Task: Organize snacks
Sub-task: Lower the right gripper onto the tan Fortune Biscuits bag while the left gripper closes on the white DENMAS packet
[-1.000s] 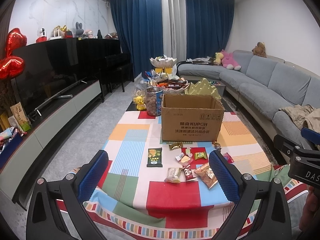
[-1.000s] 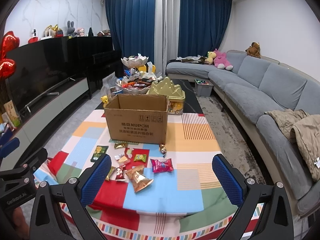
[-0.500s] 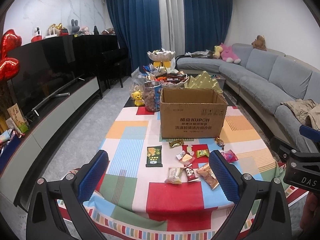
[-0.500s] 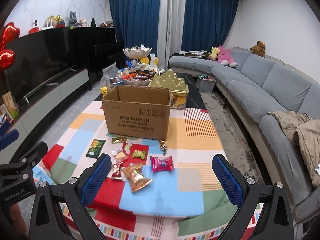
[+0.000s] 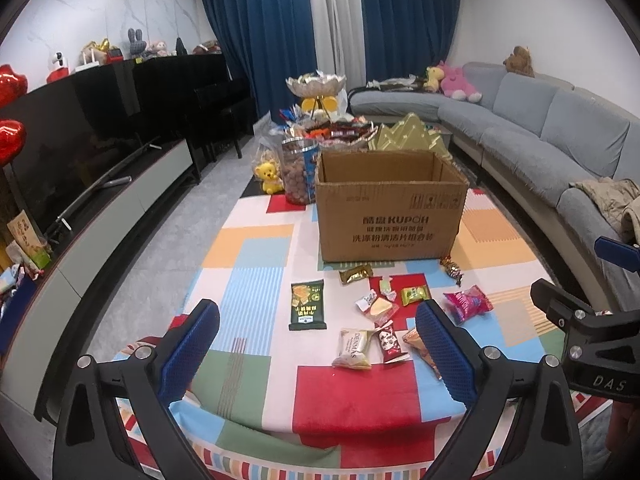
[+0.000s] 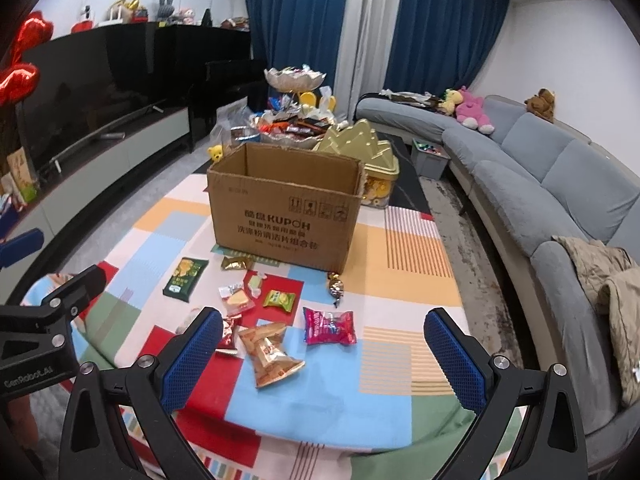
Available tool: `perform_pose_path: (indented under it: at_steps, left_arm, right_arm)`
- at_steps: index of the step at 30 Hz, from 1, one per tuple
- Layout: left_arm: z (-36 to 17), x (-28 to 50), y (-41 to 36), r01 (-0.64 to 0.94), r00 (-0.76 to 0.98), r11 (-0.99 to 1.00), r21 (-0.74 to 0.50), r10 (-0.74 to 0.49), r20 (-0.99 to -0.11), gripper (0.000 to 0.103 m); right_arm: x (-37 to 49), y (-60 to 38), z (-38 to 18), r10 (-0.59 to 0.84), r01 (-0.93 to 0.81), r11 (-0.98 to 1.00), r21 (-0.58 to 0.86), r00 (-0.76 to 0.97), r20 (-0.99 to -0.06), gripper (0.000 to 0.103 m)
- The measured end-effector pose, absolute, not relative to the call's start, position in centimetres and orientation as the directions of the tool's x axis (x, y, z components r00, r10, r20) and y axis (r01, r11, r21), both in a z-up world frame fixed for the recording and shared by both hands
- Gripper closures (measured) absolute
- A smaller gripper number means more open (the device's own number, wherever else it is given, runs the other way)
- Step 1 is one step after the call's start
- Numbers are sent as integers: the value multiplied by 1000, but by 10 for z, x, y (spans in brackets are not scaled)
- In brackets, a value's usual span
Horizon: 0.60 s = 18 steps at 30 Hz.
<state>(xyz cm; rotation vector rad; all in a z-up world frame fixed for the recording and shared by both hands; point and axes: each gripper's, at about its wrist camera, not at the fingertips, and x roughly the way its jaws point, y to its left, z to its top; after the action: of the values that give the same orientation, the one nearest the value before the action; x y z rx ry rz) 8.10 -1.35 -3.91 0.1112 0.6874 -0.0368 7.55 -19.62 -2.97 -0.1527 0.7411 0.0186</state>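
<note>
An open cardboard box [image 5: 390, 216] [image 6: 282, 212] stands on a table with a colourful patchwork cloth [image 5: 256, 248] [image 6: 404, 256]. Several snack packets lie loose in front of it: a dark green packet [image 5: 307, 309] [image 6: 185, 278], a white packet [image 5: 354, 348], a pink packet [image 5: 467, 303] [image 6: 329, 325], an orange-brown packet [image 6: 269, 353], a small green packet [image 6: 279, 300] and a gold one [image 5: 355, 273]. My left gripper [image 5: 318, 354] hovers open above the near table edge. Lower and further right, my right gripper [image 6: 322, 354] is open too. Neither holds anything.
Behind the box stand a jar of snacks [image 5: 298, 170], a tiered dish of sweets [image 5: 316, 84], a gold tin [image 6: 366, 152] and a yellow bear toy [image 5: 269, 176]. A grey sofa [image 6: 560, 184] runs along the right. A TV unit [image 5: 100, 184] lines the left wall.
Both grippers have moved forward toward the table, so the box and snacks look larger. The fingers stay as wide apart as before.
</note>
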Motion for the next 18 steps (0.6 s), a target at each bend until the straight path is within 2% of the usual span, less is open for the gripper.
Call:
perform_pose_path:
  at_steps: [9,18]
  left_arm:
    - [-72,108,-15,105,711,991,89,-13,-703,5]
    - [-101,133,-21,145,662,985,89,-30,-749,9]
  right_arm:
    - [104,-187,-62,-2,-145,980,-140,688,-726,2]
    - [125,-179,-92,30,-208,969,-136,641,-767,14]
